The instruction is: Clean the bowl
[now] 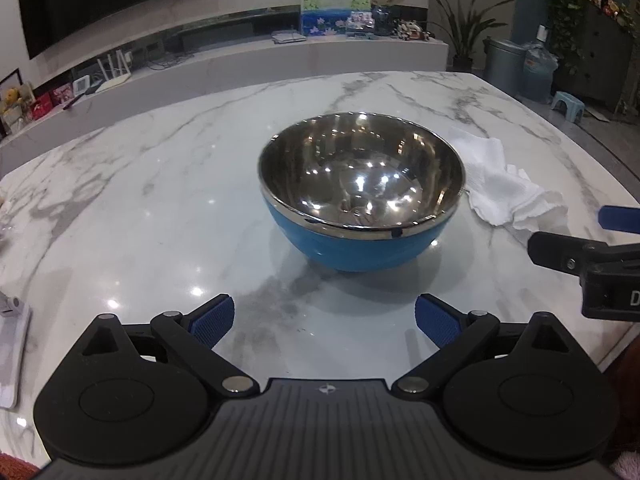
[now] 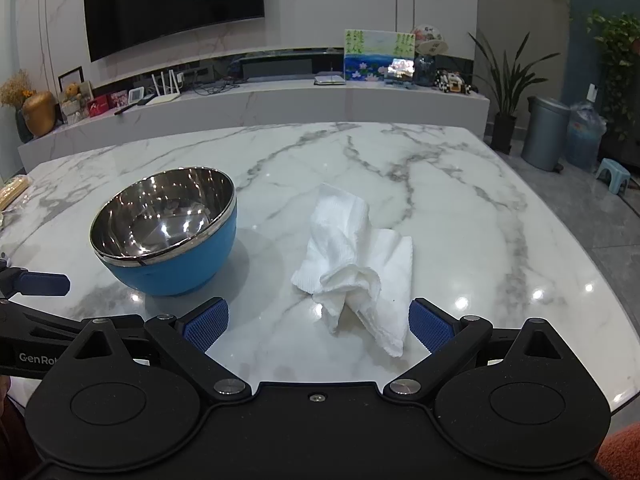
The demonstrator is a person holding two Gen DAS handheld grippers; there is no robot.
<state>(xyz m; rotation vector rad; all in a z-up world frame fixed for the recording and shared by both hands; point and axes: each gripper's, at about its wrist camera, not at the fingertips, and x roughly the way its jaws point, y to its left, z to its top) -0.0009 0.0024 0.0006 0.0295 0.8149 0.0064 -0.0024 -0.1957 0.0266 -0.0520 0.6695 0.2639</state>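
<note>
A blue bowl [image 1: 360, 196] with a shiny steel inside stands upright on the marble table [image 1: 160, 208]. A crumpled white paper towel [image 1: 508, 188] lies just to its right. My left gripper [image 1: 324, 322] is open, a short way in front of the bowl, with nothing between its fingers. In the right wrist view the bowl [image 2: 168, 232] is at the left and the towel [image 2: 356, 264] lies straight ahead. My right gripper [image 2: 318, 326] is open, its fingers either side of the towel's near end, above the table. The right gripper's finger [image 1: 560, 252] shows at the left view's right edge.
A white device [image 1: 12, 352] lies at the table's left edge. A pale packet [image 2: 14, 192] sits at the far left corner. Beyond the table runs a low TV shelf [image 2: 256, 100] with small items. A grey bin [image 2: 546, 136] and a stool [image 2: 614, 174] stand on the floor to the right.
</note>
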